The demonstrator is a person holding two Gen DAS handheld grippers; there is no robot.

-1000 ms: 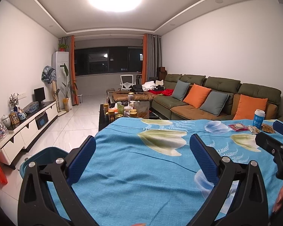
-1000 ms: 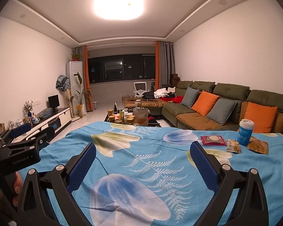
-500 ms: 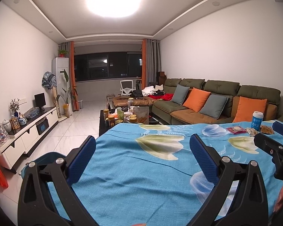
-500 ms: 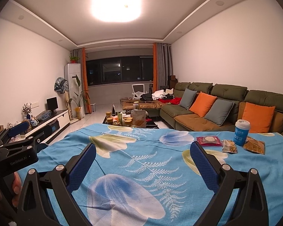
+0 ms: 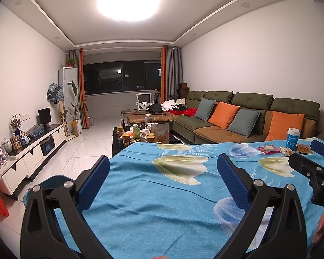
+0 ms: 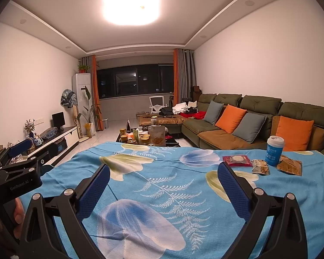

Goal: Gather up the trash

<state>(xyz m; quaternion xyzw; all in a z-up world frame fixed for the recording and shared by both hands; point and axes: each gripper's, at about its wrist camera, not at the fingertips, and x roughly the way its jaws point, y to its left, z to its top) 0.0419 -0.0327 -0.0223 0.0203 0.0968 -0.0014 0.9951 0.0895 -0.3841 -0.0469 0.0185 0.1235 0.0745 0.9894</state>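
- Living-room light falls on a bench draped in a blue flowered cloth, with a green sofa behind it.
- Trash sits in a small cluster at the far right of the bench: a red packet, a small snack wrapper just beside it, a brown wrapper, and a blue cup standing upright between the two wrappers.
- Wrappers look light, thin and crinkly, lying flat on soft cloth; I judge they are best pinched at a raised edge or corner, since a flat grab may catch the cloth.
- Cup seems light and stiff, probably easy to tip; a hold across its middle should suit.
- Right tongs are spread wide and hold nothing, short of the cluster.
- Left tongs are likewise spread apart with nothing between them, over bare cloth well away from the trash.
- What looks like a blue bin shows below the bench's left edge.
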